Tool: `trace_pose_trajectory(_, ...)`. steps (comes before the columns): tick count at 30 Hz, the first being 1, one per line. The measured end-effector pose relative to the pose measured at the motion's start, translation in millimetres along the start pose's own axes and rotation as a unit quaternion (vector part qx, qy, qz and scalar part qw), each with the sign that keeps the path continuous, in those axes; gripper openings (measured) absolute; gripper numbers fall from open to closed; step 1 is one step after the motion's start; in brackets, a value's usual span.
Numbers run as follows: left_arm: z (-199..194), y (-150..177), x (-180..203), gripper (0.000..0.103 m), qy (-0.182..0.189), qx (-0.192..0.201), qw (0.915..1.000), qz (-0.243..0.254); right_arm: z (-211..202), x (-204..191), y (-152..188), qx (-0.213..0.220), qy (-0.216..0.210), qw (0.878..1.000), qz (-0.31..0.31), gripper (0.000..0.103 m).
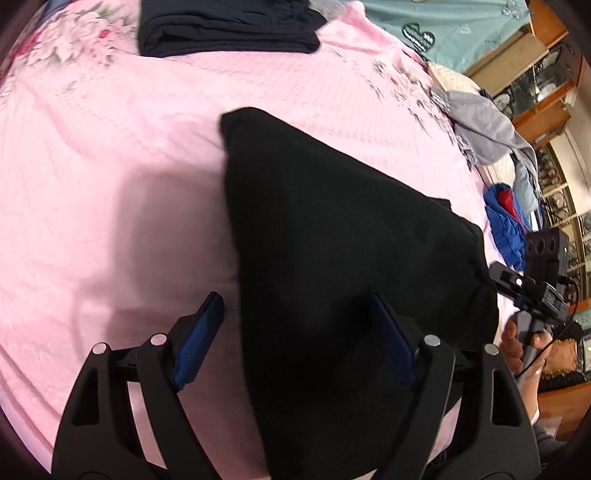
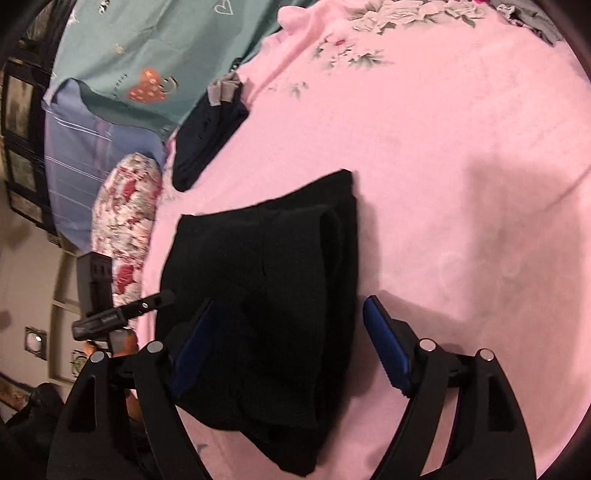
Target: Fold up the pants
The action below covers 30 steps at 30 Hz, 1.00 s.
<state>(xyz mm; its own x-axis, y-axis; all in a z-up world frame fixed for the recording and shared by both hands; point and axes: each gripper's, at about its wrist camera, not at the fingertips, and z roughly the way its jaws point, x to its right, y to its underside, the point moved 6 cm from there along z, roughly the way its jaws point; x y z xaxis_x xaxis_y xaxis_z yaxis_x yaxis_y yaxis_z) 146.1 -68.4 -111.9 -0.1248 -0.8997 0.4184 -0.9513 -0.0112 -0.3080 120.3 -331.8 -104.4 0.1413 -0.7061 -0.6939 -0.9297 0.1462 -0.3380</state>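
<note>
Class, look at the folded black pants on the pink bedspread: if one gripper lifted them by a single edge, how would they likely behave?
The black pants are soft cloth with rounded, slumped folds, so they would probably droop and hang limp. The stacked layers look loose, so the fold would likely fall open. On the pink bedspread, a push would probably bunch them rather than slide them whole.

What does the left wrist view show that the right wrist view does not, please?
Only the left wrist view shows the grey clothes and a blue garment at the bed's edge. Only the right wrist view shows the floral pillow and striped blue bedding. Both show the folded black pants on the pink bedspread, a second dark folded garment, and open jaws.
</note>
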Motion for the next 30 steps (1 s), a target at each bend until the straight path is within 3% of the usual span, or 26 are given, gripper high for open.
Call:
trace_pose_trajectory(3, 4.5, -0.7, 8.2, 0.062, 0.001, -0.009, 0.9998, 0.016, 13.2, -11.9, -4.3, 0.0, -0.006, 1.0, -0.027, 0.08)
trace_pose_trajectory(7, 7.6, -1.9, 11.0, 0.05, 0.004, -0.016, 0.9997, 0.02, 24.5, -20.3, -6.8, -0.004, -0.013, 0.999, -0.047, 0.074)
trace_pose_trajectory(13, 11.0, -3.0, 15.1, 0.038, 0.012, -0.022, 0.9994, 0.024, 35.1, -21.2, -8.8, -0.016, 0.02, 0.997, -0.067, 0.05)
trace_pose_trajectory(15, 9.9, -3.2, 17.4, 0.031, 0.012, -0.017, 0.9995, 0.025, 38.1, -20.2, -8.5, -0.016, 0.028, 0.997, -0.068, 0.036)
trace_pose_trajectory(18, -0.1, -4.4, 22.6, 0.024, 0.017, -0.001, 0.9995, 0.029, 41.3, -22.3, -7.4, -0.012, 0.035, 0.997, -0.073, 0.027)
trace_pose_trajectory(22, -33.7, -16.3, 37.3, 0.019, 0.053, 0.044, 0.997, 0.037, 29.7, -45.7, -15.9, 0.016, 0.022, 0.995, -0.098, 0.025)
trace_pose_trajectory(27, -90.0, -53.7, 42.8, 0.019, 0.035, 0.135, 0.9888, 0.052, 10.7, -112.0, -49.3, 0.054, -0.01, 0.983, -0.177, 0.025)
trace_pose_trajectory(30, -128.4, -93.9, 34.1, 0.019, 0.01, 0.199, 0.9785, 0.055, 2.9, -156.4, -82.6, 0.088, -0.017, 0.968, -0.233, 0.025)
